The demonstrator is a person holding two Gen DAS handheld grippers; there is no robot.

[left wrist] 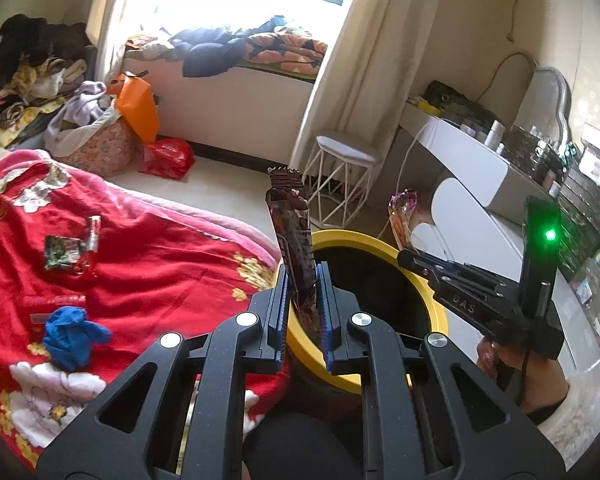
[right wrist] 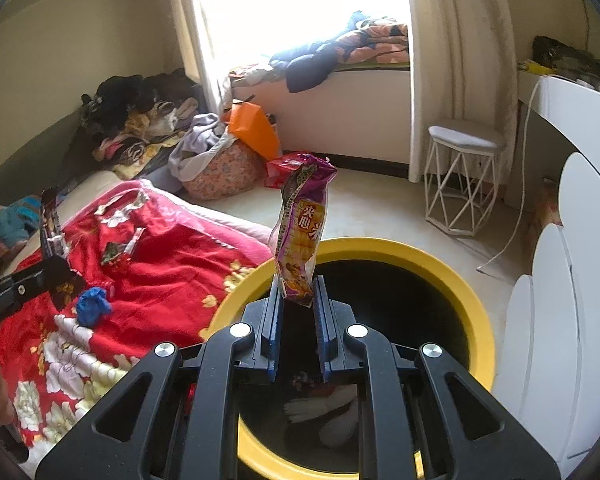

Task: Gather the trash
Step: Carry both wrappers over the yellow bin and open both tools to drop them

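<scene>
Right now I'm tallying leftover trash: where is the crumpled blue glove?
The crumpled blue glove lies on the red floral blanket, low on the left of the left wrist view, nearer the camera than the small green wrapper.

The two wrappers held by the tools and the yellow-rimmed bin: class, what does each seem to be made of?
Dark wrapper in the left tool: thin glossy plastic film, probably foil-lined, going by its sheen and crimped top edge.
Purple wrapper in the right tool: printed plastic film, partly see-through and crinkled.
Bin: smooth, slightly shiny yellow rim, likely moulded plastic, with a dark inside.
</scene>
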